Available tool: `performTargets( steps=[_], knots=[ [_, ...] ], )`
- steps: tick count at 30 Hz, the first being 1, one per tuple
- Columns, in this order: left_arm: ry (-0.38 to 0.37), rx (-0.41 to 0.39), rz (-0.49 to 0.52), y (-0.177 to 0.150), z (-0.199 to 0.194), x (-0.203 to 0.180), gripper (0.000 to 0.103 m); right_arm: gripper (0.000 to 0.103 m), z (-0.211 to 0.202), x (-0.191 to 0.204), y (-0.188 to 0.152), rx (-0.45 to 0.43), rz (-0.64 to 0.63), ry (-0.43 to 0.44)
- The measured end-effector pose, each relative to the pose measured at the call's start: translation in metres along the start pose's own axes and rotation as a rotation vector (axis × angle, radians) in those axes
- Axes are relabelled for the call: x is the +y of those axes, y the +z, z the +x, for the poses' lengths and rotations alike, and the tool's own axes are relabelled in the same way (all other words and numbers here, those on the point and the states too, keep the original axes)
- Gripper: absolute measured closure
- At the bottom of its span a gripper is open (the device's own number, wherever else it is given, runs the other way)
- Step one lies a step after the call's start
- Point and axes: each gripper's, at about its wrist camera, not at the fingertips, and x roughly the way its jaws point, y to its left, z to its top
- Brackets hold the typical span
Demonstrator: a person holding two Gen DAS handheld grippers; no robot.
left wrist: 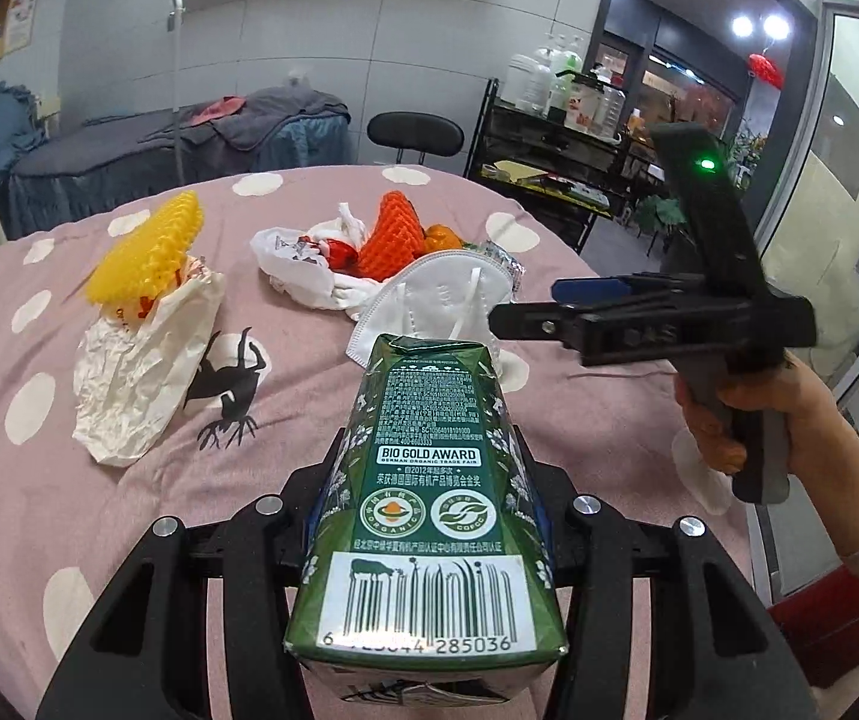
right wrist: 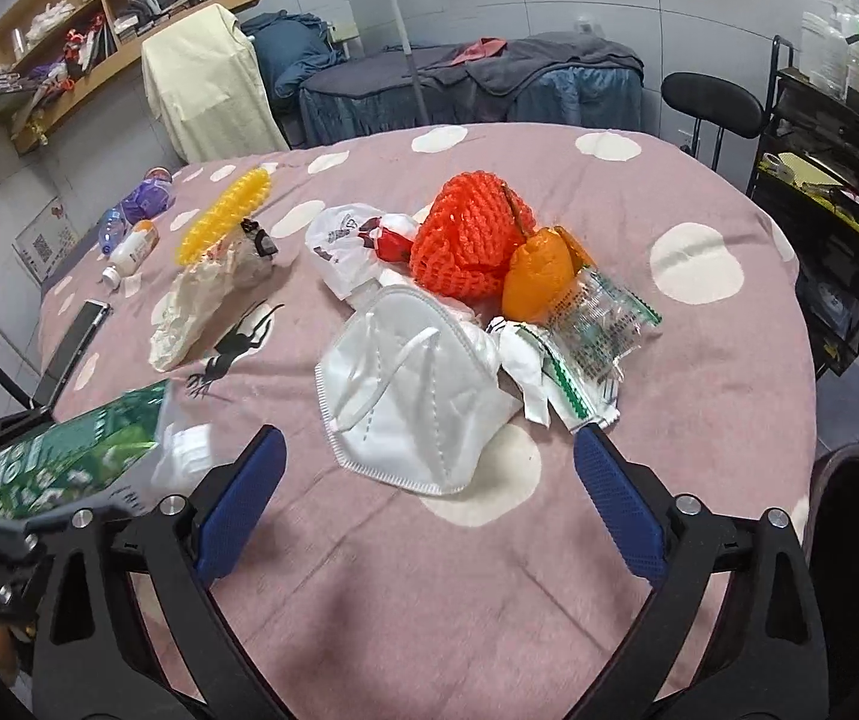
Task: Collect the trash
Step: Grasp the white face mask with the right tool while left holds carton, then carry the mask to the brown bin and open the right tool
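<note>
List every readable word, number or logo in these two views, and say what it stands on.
"BIO GOLD AWARD" and "GERMAN ORGANIC TRADE FAIR": green carton held in the left gripper.
"ORGANIC" and "COFCC": round seals on the carton.
"285036": end of its barcode number; the earlier digits are unclear.
Carton's small print, white plastic bag, clear wrapper, wall posters: too small or blurred.

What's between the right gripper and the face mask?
Nothing visible. The right gripper is open and empty, and the white face mask lies just ahead of it on bare pink tablecloth.
</note>
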Motion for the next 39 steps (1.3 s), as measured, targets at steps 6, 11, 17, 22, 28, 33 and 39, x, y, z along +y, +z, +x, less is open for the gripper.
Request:
performTargets(
  steps=[6, 11, 17, 22, 28, 33, 39],
  knots=[
    [0.017, -0.049, -0.072, -0.018, -0.015, 0.007, 0.055, 0.071, 0.037, -0.006, 0.016, 0.091, 0.035, 0.021],
    [0.036, -0.098, -0.096, -0.024, -0.023, 0.006, 0.055, 0.087, 0.020, -0.002, 0.004, 0.025, 0.030, 0.022],
    [0.036, -0.125, -0.096, -0.026, -0.023, -0.004, 0.055, 0.089, -0.028, 0.001, -0.016, -0.095, 0.023, 0.017],
    [0.022, -0.143, -0.085, -0.025, -0.024, -0.016, 0.055, 0.092, -0.066, 0.000, -0.032, -0.166, 0.036, 0.030],
    [0.007, -0.167, -0.064, -0.024, -0.025, -0.035, 0.055, 0.092, -0.114, -0.011, -0.052, -0.252, 0.088, 0.035],
    [-0.038, -0.179, -0.062, -0.020, -0.022, -0.050, 0.055, 0.092, -0.152, -0.026, -0.069, -0.329, 0.134, 0.002],
    [-0.098, -0.192, -0.029, -0.012, -0.013, -0.077, 0.055, 0.092, -0.197, -0.051, -0.086, -0.418, 0.172, -0.102]
  ],
)
